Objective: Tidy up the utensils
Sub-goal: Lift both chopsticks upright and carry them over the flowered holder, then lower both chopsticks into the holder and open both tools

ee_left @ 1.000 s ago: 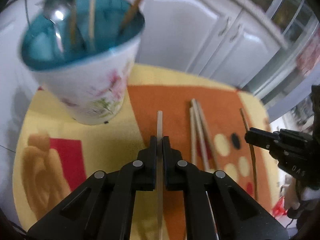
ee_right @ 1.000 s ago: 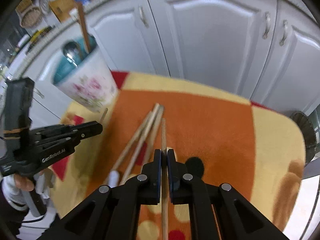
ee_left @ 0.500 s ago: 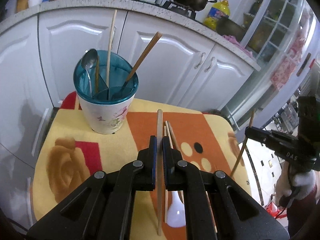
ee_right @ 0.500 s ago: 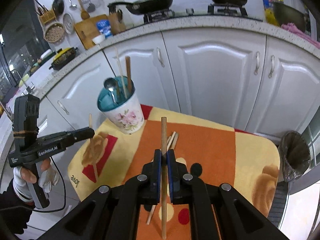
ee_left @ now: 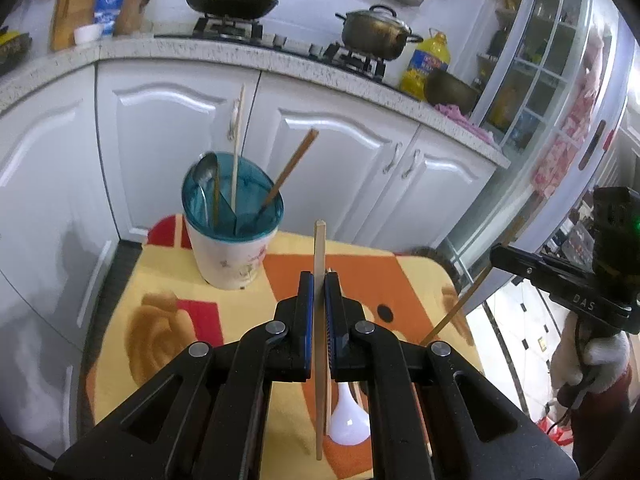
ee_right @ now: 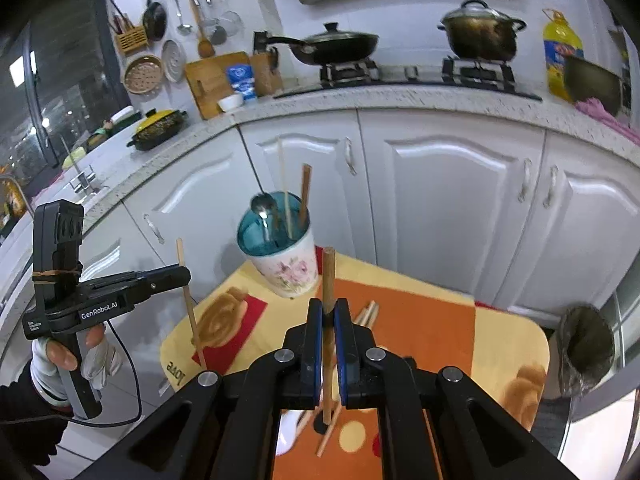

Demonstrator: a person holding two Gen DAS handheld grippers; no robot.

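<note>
My left gripper (ee_left: 319, 280) is shut on a pale wooden chopstick (ee_left: 319, 248) and holds it upright well above the table. My right gripper (ee_right: 329, 308) is shut on a brown wooden chopstick (ee_right: 329, 276), also raised. A floral utensil cup with a teal inside (ee_left: 232, 256) stands at the table's far left and holds a metal spoon (ee_left: 204, 172) and several chopsticks; it also shows in the right wrist view (ee_right: 284, 268). More chopsticks (ee_right: 366, 316) and a white spoon (ee_left: 347, 420) lie on the orange and yellow tablecloth (ee_left: 160, 280).
White kitchen cabinets (ee_left: 168, 152) stand close behind the small table. A stove with a pan (ee_left: 228, 0) and a pot (ee_left: 372, 36) is above on the counter. A dark bin (ee_right: 586, 344) stands right of the table. The left gripper shows in the right wrist view (ee_right: 182, 274).
Both grippers have risen far from the table, each carrying its chopstick. The cup and the table now look smaller and farther away.
</note>
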